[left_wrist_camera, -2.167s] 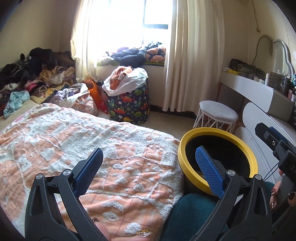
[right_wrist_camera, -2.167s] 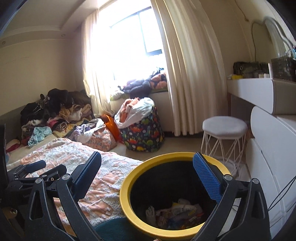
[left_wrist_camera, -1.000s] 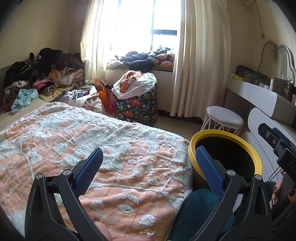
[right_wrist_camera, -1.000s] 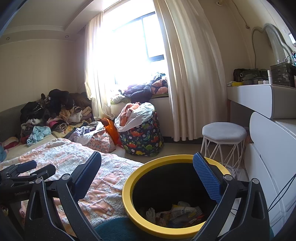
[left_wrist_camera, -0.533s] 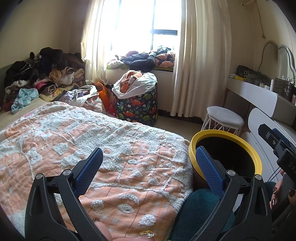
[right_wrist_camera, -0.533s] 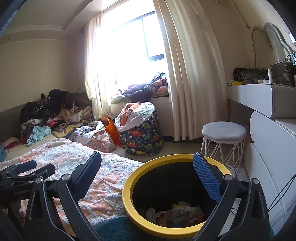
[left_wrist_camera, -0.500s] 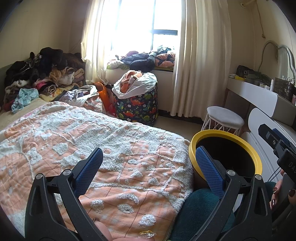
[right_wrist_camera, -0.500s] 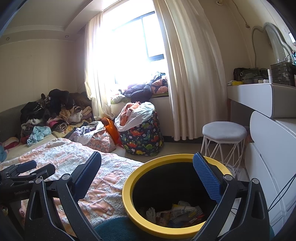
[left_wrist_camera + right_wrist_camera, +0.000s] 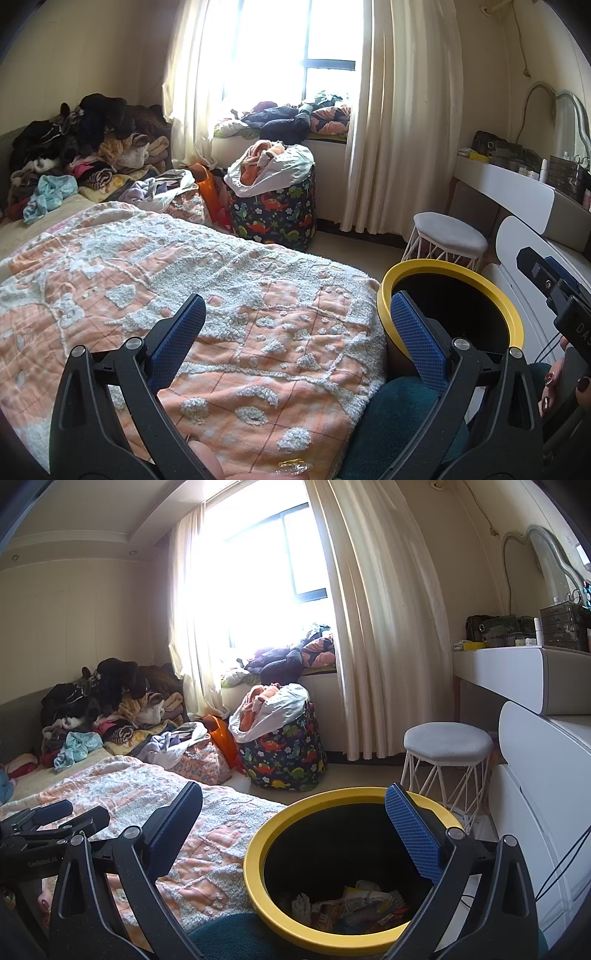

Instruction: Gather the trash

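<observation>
Nothing has shifted since half a second ago: left gripper [image 9: 295, 338] over the bedspread [image 9: 221, 295] and right gripper [image 9: 295, 830] over the yellow-rimmed bin [image 9: 258, 886] of wrappers [image 9: 362, 904] both gape empty.

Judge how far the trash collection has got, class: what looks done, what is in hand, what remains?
Done: wrappers already lie at the bottom of the yellow-rimmed bin. In hand: nothing; the left gripper and the right gripper are both open and empty. Left: a small clear wrapper lies on the blanket at the near edge, apparently the next pick.

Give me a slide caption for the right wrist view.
Open right gripper above yellow-rimmed bin holding wrappers.
</observation>
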Demonstrator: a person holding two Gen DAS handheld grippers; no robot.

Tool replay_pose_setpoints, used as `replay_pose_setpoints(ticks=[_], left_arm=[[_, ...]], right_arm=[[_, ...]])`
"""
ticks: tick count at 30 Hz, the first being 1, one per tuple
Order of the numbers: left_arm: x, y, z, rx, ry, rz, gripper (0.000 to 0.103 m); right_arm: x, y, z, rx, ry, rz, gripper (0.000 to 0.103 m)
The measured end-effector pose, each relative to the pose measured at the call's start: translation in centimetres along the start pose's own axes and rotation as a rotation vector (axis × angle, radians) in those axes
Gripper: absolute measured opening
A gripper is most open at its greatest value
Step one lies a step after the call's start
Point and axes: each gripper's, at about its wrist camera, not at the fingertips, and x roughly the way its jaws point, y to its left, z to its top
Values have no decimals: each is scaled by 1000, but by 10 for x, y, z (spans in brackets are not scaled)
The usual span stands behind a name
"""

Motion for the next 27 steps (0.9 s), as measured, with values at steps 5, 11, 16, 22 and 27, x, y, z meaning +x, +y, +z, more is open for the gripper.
replay_pose_setpoints(ticks=[5, 11, 16, 22, 27], left_arm=[[0, 1, -1, -2, -1, 4, 92], [4, 3, -3, -4, 24, 44, 92], [1, 35, -1, -92, 65, 144, 92], [-22, 165, -17, -307, 127, 513, 92], [-46, 290, -60, -447, 261, 823, 92]], right_arm=[[0, 1, 0, 0, 2, 3, 96], [4, 10, 3, 11, 22, 18, 97], [20, 57, 18, -26, 70, 162, 97], [71, 199, 9, -175, 328, 496, 97], [109, 356, -57, -359, 641, 774, 97]])
